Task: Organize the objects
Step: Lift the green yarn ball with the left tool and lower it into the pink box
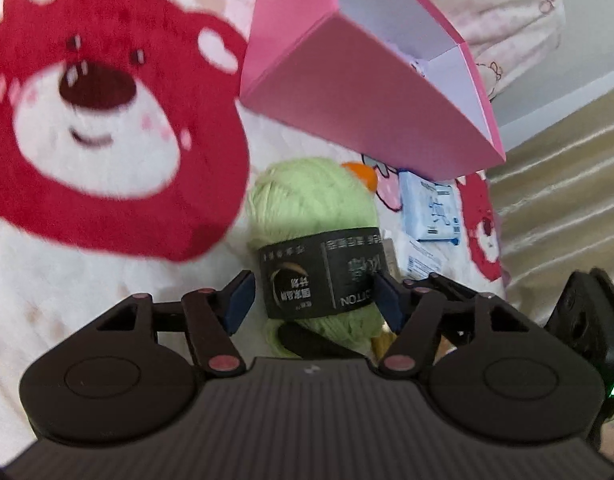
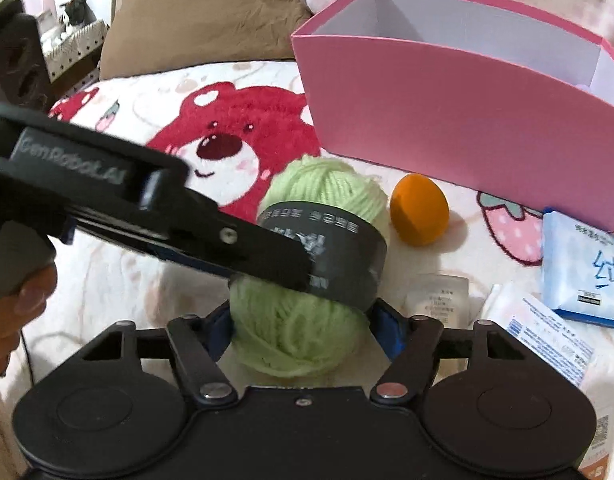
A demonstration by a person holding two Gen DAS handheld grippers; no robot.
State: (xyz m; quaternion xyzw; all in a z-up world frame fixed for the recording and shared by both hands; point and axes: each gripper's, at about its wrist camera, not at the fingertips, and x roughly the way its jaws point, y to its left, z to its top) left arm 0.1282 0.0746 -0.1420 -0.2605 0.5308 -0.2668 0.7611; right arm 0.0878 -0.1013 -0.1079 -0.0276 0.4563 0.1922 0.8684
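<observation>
A cream plush bed blanket printed with red bear faces (image 2: 231, 140) carries everything, and a tall pink cardboard box with a white inside (image 2: 447, 112) stands open-topped at its far side. Near the box, a ball of light green yarn wrapped in a black paper band (image 2: 303, 320) lies on the blanket, close in front of both cameras. The right tool (image 2: 301, 332) has its blue-padded fingers on either side of the yarn's lower half, touching or nearly touching the wool; a firm pinch cannot be confirmed. The left tool (image 1: 313, 300) straddles the banded middle of the same ball; its right pad meets the band while the left pad stands just clear, so its grip cannot be told either. To the right of the yarn lie a light blue tissue pack (image 2: 587, 276) and a white printed sachet (image 2: 547, 332), with a smaller clear packet (image 2: 439, 300) just beside the ball. A small orange egg-shaped sponge (image 2: 419, 210) sits between the yarn and the box
</observation>
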